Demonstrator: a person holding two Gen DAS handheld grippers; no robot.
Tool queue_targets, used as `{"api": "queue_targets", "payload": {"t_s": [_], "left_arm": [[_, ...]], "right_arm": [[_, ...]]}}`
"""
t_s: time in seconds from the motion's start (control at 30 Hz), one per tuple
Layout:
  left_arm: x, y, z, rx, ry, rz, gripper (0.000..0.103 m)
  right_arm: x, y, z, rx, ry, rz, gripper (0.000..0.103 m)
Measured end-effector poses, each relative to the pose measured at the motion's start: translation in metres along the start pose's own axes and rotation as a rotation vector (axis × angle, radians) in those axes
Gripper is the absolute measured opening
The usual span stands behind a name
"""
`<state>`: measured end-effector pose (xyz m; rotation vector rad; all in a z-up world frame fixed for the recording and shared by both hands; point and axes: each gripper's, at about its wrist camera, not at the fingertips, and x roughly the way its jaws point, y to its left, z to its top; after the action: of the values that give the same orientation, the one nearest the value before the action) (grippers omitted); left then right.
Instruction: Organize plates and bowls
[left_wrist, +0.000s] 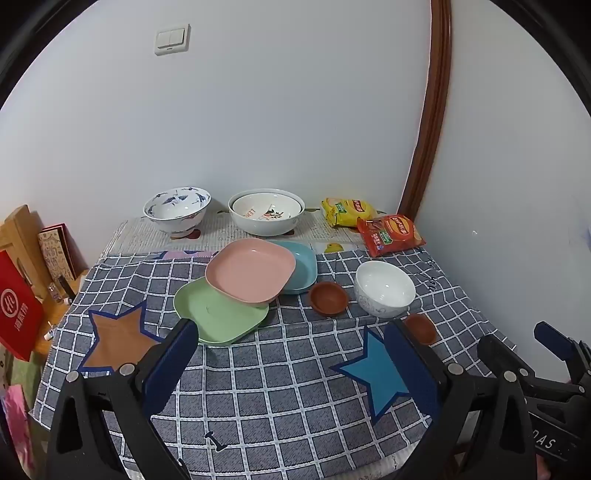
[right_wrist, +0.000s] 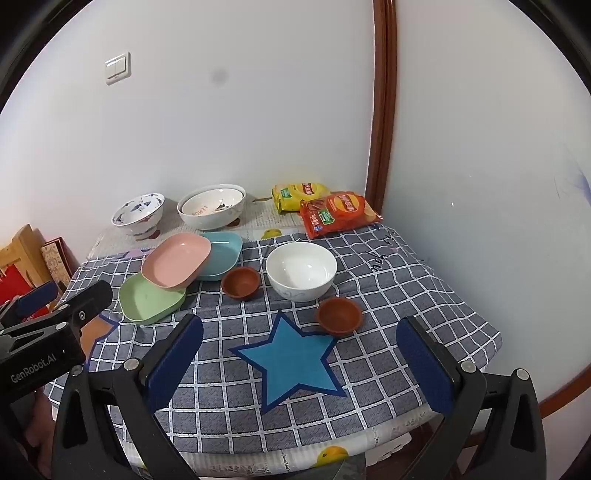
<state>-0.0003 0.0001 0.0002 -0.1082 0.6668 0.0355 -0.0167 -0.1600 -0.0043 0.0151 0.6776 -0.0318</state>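
Left wrist view: the left gripper (left_wrist: 291, 354) hangs over the checked counter (left_wrist: 258, 406), jaws wide apart and empty, the pink plate (left_wrist: 251, 271) overlapping the green plate (left_wrist: 218, 314) and blue plate (left_wrist: 303, 266) ahead. Right wrist view: the right gripper (right_wrist: 299, 347) gapes empty too, the white bowl (right_wrist: 301, 271) between two brown dishes (right_wrist: 241, 282).

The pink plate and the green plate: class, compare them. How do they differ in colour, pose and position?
The pink plate is pink; the green plate is pale green. The pink plate sits tilted, propped over the edges of its neighbours; the green plate lies flat on the cloth. The pink plate is fully visible; the green plate is partly covered by it. Both are empty, rounded-square plates with raised rims.
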Motion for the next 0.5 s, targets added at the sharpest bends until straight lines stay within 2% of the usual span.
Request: {"api": "queue_targets", "payload": {"t_s": [0.5], "left_arm": [[-0.0019,0.0007,0.0039,-0.002,-0.002,0.003,0.101]], "right_arm": [[-0.0017,-0.0002,-0.0016,0.0,-0.002,0.001,0.103]]}}
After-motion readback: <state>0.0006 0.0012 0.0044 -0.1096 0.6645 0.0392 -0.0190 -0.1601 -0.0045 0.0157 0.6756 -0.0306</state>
